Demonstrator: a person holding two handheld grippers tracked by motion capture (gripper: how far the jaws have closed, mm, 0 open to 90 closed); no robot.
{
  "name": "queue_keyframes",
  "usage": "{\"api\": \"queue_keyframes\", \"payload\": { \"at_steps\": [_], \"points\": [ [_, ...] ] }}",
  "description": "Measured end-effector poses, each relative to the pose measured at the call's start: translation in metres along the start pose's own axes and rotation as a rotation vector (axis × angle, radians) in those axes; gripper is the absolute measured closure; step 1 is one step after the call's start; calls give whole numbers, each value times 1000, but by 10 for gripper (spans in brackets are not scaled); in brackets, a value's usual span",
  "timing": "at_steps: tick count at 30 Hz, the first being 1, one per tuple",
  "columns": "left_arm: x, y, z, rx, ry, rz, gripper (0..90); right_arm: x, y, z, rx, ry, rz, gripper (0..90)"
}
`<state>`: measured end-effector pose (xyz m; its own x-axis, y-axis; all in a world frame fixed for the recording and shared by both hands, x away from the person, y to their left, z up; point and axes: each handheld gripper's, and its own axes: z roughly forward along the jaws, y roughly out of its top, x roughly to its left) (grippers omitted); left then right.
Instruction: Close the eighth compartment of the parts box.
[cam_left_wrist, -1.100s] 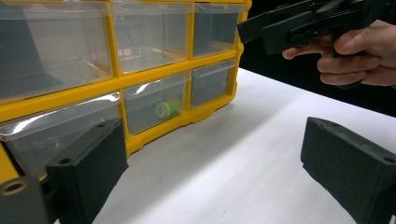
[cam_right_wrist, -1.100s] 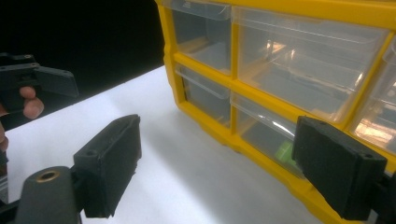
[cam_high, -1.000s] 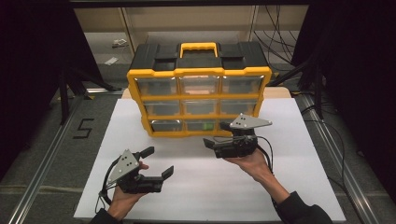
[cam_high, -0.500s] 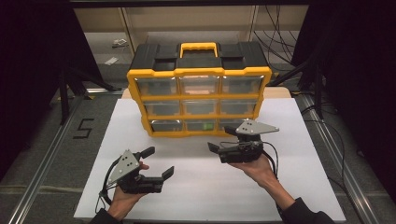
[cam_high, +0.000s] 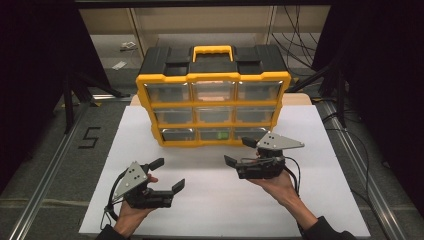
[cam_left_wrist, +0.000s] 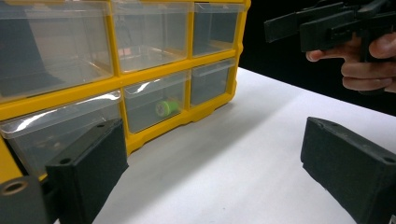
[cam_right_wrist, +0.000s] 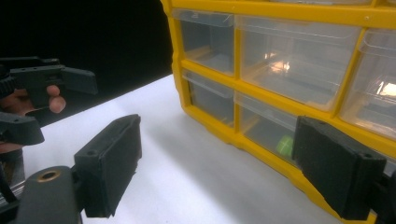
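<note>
The drawer cabinet (cam_high: 212, 102) stands upright on the white bench (cam_high: 210, 210): a boxy yellow plastic frame with a black lid, a yellow handle, and nine clear, glossy drawers in three rows. Its long axis runs side to side, and the drawer fronts face the person. A small green roll (cam_left_wrist: 166, 107) lies in the bottom middle drawer. In front of the cabinet, the left tongs (cam_high: 170, 175) and right tongs (cam_high: 240, 150) are held above the bench, matte black jaws wide apart, gripping nothing.

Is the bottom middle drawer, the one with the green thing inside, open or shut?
Shut. The bottom middle drawer sits flush with its neighbours in the yellow organizer, and the green thing lies behind its clear front.
</note>
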<state>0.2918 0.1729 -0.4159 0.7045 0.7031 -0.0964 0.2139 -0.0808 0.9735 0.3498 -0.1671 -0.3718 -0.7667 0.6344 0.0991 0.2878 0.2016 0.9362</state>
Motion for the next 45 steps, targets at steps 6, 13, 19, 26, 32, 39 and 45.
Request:
{"api": "queue_keyframes", "payload": {
  "at_steps": [6, 13, 19, 26, 32, 39, 45],
  "points": [
    [0, 0, 0, 3, 0, 2, 68, -1, -4, -6, -17, -4, 6, 169],
    [-1, 0, 1, 6, -2, 2, 68, -2, -9, -17, -44, -22, 16, 169],
    [0, 0, 1, 6, -1, -1, 68, -3, -13, -28, -61, -32, 25, 169],
    [0, 0, 1, 6, -2, 2, 68, -2, -17, -36, -72, -46, 27, 168],
    [0, 0, 1, 6, -1, -1, 68, -1, -20, -42, -88, -52, 25, 168],
    [0, 0, 1, 8, -2, 3, 68, -1, -24, -49, -96, -66, 32, 163],
    [0, 0, 1, 8, -4, 2, 68, 0, -29, -53, -86, -72, 36, 162]
  ]
}}
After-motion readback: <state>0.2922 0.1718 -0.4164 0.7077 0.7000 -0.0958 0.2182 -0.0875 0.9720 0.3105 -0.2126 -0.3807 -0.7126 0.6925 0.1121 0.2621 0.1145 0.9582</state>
